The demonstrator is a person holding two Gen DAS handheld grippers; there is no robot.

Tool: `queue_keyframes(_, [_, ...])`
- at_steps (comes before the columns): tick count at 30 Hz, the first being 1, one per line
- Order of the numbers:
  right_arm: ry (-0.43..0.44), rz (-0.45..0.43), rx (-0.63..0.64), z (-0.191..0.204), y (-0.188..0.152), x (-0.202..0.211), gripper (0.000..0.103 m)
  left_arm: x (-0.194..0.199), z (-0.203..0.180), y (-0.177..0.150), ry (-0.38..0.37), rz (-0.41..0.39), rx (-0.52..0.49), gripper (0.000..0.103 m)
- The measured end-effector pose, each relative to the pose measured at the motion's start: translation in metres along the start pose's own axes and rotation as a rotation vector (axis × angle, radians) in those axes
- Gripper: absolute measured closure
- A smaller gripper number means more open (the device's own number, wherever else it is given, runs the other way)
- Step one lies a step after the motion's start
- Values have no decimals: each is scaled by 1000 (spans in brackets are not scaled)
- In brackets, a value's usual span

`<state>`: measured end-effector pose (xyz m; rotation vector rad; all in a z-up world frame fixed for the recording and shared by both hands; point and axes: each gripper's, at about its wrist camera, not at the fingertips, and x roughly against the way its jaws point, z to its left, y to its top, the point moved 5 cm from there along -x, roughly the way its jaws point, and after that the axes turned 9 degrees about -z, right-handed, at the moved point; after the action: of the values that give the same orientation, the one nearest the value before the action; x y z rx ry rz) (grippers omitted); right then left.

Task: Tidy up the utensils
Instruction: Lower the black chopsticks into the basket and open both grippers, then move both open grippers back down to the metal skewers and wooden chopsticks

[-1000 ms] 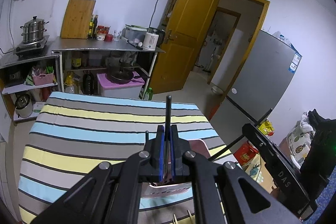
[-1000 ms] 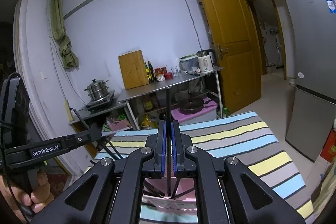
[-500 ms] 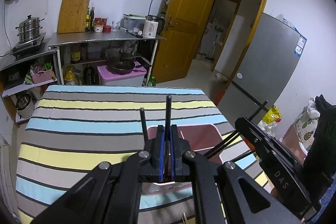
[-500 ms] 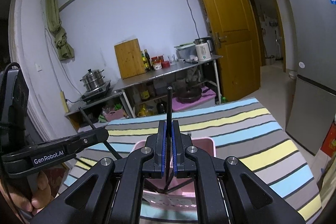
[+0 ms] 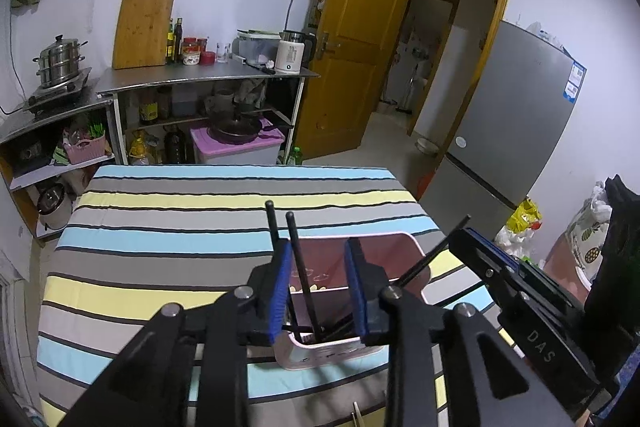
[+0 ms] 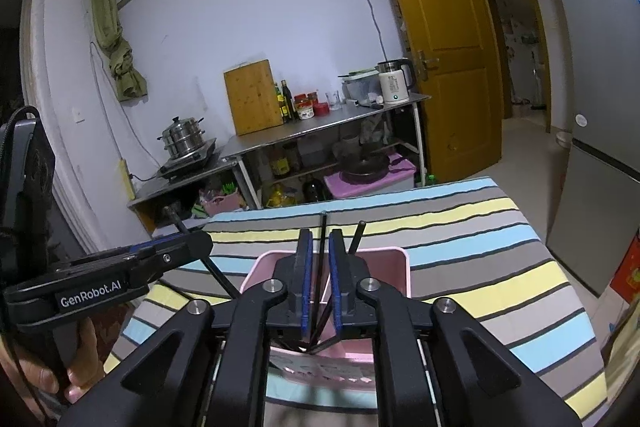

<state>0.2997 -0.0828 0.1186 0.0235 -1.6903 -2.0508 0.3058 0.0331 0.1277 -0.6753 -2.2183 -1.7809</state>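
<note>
A pink utensil holder (image 5: 394,245) stands on the striped tablecloth; it also shows in the right wrist view (image 6: 394,259). Black chopsticks (image 5: 302,267) stand in it, leaning. My left gripper (image 5: 318,289) is open right above the holder, jaws wide apart, with two chopsticks loose between them. My right gripper (image 6: 320,277) is open by a small gap above the holder, with a black chopstick (image 6: 322,251) standing free between its pads. Each gripper shows from the side in the other's view.
The striped tablecloth (image 5: 180,227) covers the table. Behind it stand a steel shelf unit (image 5: 208,79) with a cutting board, bottles and kettle, a stove with a steamer pot (image 5: 60,61), a yellow door (image 5: 360,27) and a grey fridge (image 5: 520,115).
Both grippers have opened and let go of their chopsticks, which now stand in the pink holder. Both views tilted down toward the table.
</note>
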Motion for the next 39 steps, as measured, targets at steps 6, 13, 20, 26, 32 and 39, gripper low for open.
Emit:
queue_keyframes(6, [2,-23,-7,-2,9,22,89,21,2,3,-1,-28,5,70])
queue_keyframes(13, [4,-35,-15,-7,6,58,88,54,0,-7,-10,-60,-2,70])
queue_keyframes(20, [-6,-11,-14,-11,-15,94,88,84,-6,-38,-24,-69,-6,70])
queue_keyframes(26, [-23,11,-31,-20,-39,123,88,99,-11,-72,-38,-50,1,70])
queue_keyframes(32, [-43,38,-55,-29,-63,145,88,108,-15,-105,-48,-19,16,70])
queue_keyframes(39, [-57,79,-64,-36,-92,160,88,119,-17,-140,-43,7,13,70])
